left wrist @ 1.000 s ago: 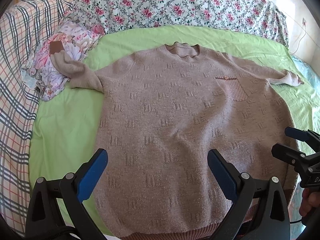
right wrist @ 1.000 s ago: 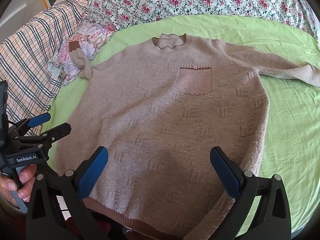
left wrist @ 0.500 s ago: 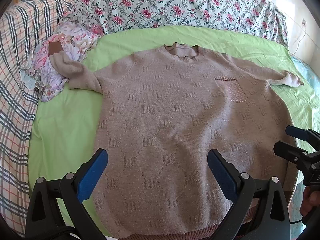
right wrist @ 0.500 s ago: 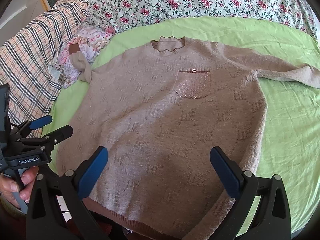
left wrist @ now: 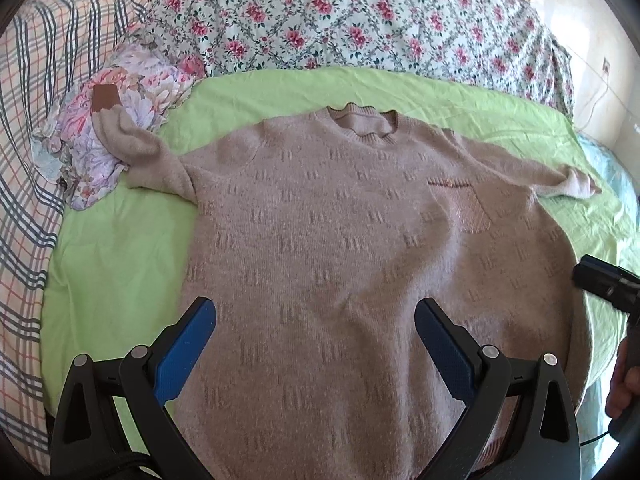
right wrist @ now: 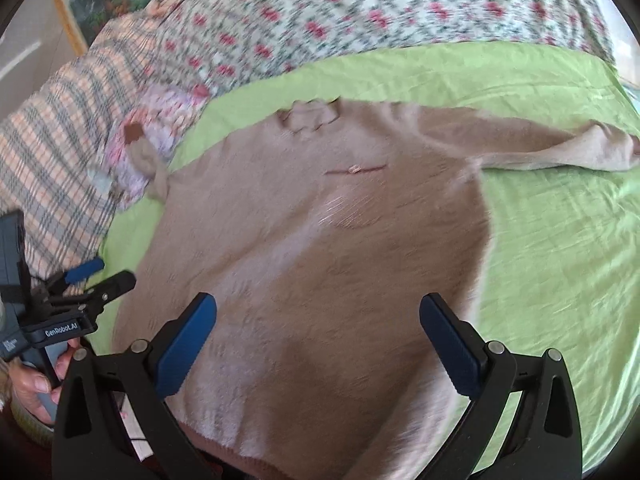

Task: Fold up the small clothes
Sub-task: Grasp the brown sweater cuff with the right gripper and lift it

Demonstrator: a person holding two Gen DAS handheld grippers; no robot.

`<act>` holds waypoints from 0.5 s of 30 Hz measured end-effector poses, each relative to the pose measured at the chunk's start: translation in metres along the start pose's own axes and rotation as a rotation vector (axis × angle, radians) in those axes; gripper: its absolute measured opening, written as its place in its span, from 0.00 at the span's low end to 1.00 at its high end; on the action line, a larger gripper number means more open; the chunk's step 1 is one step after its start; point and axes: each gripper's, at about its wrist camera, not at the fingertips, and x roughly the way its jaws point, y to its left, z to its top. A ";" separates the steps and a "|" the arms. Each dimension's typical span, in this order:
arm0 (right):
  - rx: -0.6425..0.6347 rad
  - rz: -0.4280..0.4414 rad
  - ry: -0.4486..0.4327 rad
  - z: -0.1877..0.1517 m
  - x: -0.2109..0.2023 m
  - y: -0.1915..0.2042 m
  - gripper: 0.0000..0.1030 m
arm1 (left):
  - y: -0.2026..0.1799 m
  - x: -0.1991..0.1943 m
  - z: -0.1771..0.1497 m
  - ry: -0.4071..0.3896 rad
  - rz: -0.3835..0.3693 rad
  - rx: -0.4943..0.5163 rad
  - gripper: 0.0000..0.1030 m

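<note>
Both grippers — left gripper (left wrist: 314,344), right gripper (right wrist: 318,346) — have jaws apart, empty. Sweater (left wrist: 360,264) stays flat on the bed (left wrist: 120,248); right view's suddenly blurry, probably swinging toward the 2 o'clock sleeve (right wrist: 560,152).

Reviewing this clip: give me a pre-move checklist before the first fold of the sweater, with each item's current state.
1. Beige knitted sweater lies front up, spread on the green bedsheet: ok.
2. Left gripper open, holding nothing: ok.
3. Right gripper open, holding nothing: ok.
4. Sleeve with the brown cuff flat on the sheet: not ok, it lies up over the crumpled floral cloth.
5. Other sleeve laid out straight on the sheet: ok.
6. Bottom hem flat and even: cannot tell, it is hidden behind the grippers and the right view is blurred.
</note>
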 end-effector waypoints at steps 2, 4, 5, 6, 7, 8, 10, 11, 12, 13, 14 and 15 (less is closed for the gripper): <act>0.060 -0.020 -0.002 0.008 -0.004 -0.023 0.94 | 0.005 0.007 0.006 0.005 -0.014 -0.023 0.97; 0.126 -0.042 -0.025 0.018 -0.011 -0.053 0.91 | 0.007 0.014 0.011 0.015 -0.026 -0.041 0.97; 0.171 -0.042 -0.022 0.021 -0.010 -0.066 0.90 | 0.008 0.018 0.013 0.021 -0.037 -0.047 0.97; 0.201 -0.061 -0.043 0.025 -0.014 -0.083 0.88 | 0.009 0.020 0.016 0.021 -0.048 -0.053 0.97; 0.243 -0.084 -0.061 0.030 -0.017 -0.103 0.85 | 0.009 0.023 0.018 0.026 -0.063 -0.058 0.97; 0.266 -0.117 -0.092 0.034 -0.024 -0.122 0.82 | 0.008 0.025 0.020 0.031 -0.080 -0.063 0.97; 0.331 -0.145 -0.137 0.043 -0.030 -0.161 0.75 | 0.006 0.032 0.024 0.043 -0.101 -0.061 0.97; 0.374 -0.170 -0.151 0.047 -0.031 -0.184 0.73 | 0.004 0.035 0.026 0.044 -0.109 -0.056 0.97; 0.404 -0.186 -0.164 0.052 -0.032 -0.203 0.69 | 0.002 0.036 0.027 0.039 -0.119 -0.059 0.96; 0.430 -0.202 -0.182 0.056 -0.033 -0.222 0.65 | 0.000 0.038 0.030 0.034 -0.129 -0.062 0.96; 0.464 -0.219 -0.192 0.060 -0.033 -0.242 0.63 | -0.002 0.041 0.032 0.032 -0.132 -0.065 0.96; 0.503 -0.231 -0.200 0.065 -0.031 -0.263 0.59 | -0.004 0.044 0.034 0.032 -0.142 -0.069 0.96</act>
